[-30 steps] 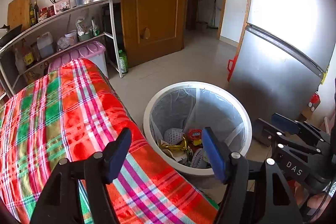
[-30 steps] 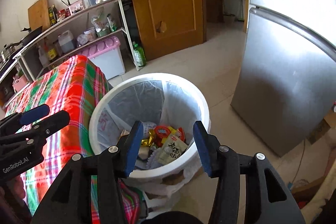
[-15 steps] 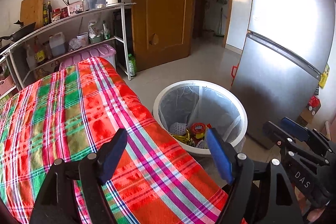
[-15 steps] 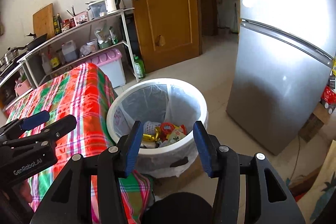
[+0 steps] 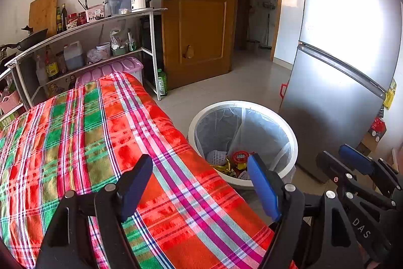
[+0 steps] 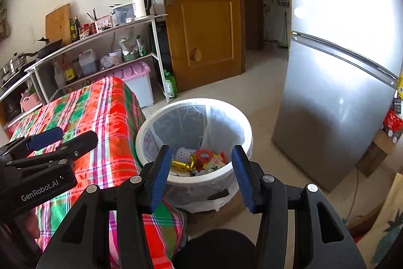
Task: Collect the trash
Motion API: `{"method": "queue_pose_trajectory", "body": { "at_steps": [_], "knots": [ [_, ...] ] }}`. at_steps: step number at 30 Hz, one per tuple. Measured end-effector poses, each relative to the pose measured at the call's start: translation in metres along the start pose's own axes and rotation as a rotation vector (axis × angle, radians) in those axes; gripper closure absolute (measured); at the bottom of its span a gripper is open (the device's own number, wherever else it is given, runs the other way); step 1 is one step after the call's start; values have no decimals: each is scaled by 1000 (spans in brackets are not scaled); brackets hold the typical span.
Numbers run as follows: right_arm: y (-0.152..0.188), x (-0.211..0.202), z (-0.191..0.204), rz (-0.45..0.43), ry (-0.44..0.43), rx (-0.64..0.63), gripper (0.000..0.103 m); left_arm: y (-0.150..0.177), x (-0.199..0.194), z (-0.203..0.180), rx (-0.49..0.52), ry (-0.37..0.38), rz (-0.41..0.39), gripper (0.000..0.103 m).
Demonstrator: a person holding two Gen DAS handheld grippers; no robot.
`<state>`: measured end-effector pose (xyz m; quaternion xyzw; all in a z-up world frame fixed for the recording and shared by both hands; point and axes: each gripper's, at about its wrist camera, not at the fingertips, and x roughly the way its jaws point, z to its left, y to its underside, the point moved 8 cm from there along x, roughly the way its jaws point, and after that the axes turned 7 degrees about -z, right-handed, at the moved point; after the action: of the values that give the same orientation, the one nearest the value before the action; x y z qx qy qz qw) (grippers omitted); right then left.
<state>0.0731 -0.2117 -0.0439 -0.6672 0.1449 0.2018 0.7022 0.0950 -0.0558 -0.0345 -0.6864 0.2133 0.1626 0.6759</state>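
both tongs, left (image 5: 200, 182) and right (image 6: 199, 174), gape empty, tilted downward.

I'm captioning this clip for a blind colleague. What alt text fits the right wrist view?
An open, empty right gripper points down at a white trash bin lined with a clear bag and holding snack wrappers. A plaid tablecloth and the open left gripper lie left, a silver fridge right.
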Motion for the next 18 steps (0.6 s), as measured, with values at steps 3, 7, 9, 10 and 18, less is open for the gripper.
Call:
{"method": "queue_pose_trajectory", "body": {
  "at_steps": [3, 7, 9, 10, 18],
  "knots": [
    [1, -1, -1, -1, 1, -1, 53, 0, 0, -1, 2, -2, 1, 24],
    [1, -2, 0, -2, 2, -3, 53, 1, 0, 0, 6, -5, 3, 24],
    [1, -2, 0, 1, 3, -4, 53, 1, 0, 0, 7, -6, 5, 24],
    [1, -1, 0, 3, 3, -4, 53, 1, 0, 0, 7, -8, 7, 24],
    [-1, 0, 0, 1, 9, -8, 53, 0, 0, 0, 10, -4, 9, 24]
  ]
}}
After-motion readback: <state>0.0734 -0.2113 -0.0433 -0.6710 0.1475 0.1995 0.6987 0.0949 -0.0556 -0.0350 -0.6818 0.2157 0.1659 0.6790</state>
